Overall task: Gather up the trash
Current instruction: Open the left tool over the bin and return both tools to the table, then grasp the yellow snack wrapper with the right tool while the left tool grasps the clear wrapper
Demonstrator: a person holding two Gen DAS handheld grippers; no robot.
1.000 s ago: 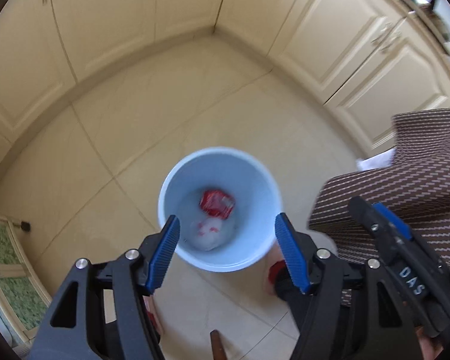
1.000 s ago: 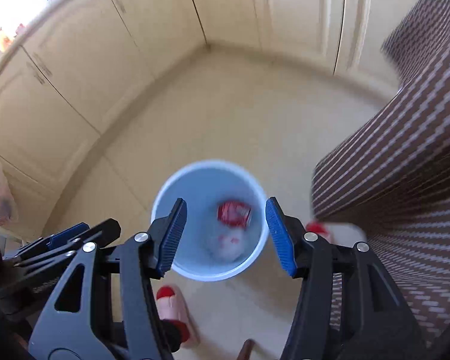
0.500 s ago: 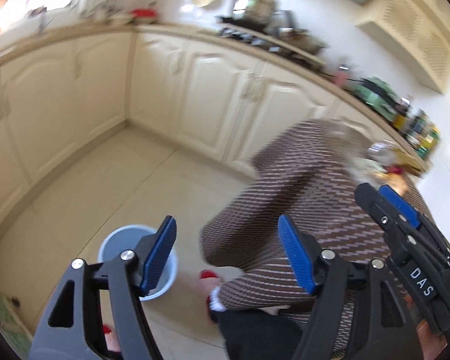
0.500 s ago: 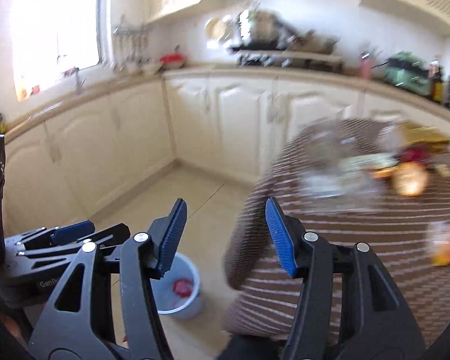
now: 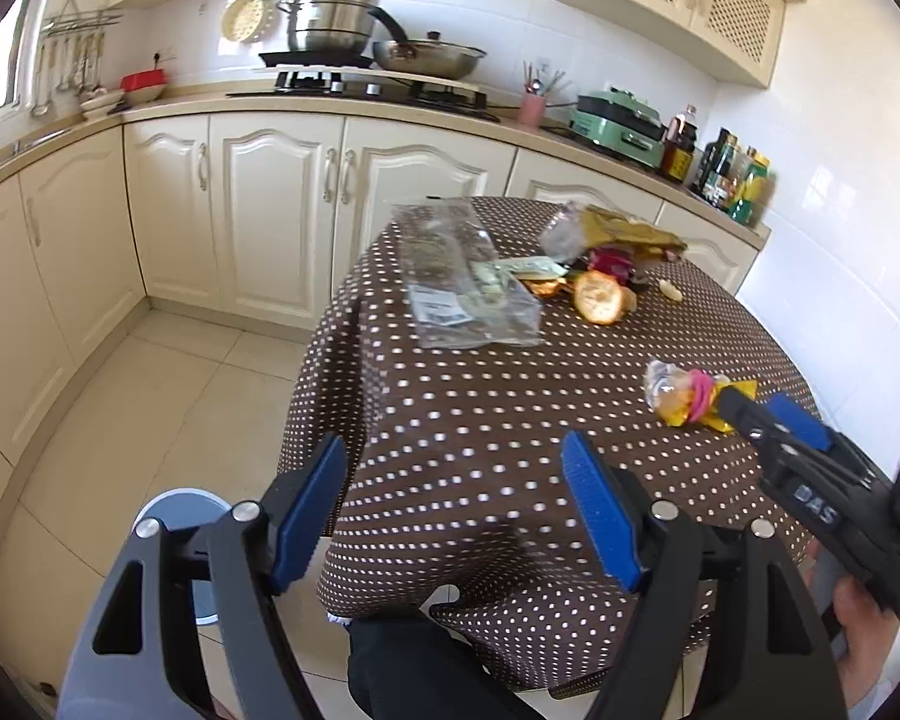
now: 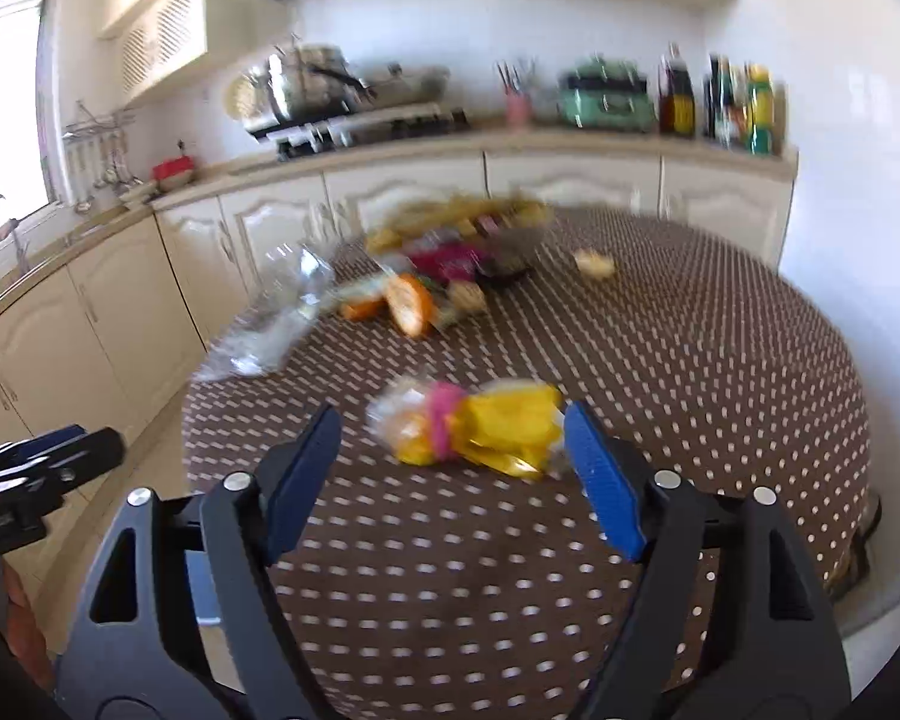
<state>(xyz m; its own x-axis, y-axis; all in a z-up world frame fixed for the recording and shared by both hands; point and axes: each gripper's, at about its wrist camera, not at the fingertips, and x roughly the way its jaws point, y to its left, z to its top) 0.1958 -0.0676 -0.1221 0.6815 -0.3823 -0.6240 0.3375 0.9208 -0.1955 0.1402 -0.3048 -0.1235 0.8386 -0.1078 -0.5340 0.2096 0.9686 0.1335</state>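
Hovering over near table (image 6: 690,360) edge, right gripper (image 6: 453,468) jaws wide apart, nothing between them; yellow wrapper (image 6: 498,426) at 12 o'clock just past fingertips, lying flat on dotted cloth. Left gripper (image 5: 453,510) jaws apart too, holding nothing. Bin (image 5: 174,507) on floor at 8 o'clock in left view. Orange peel (image 5: 597,297) and clear bag (image 5: 468,282) further back, 12 o'clock. Judgement: wrapper light, crinkly, slippery film, crushes easily; best pinch at bunched pink middle, not loose ends.
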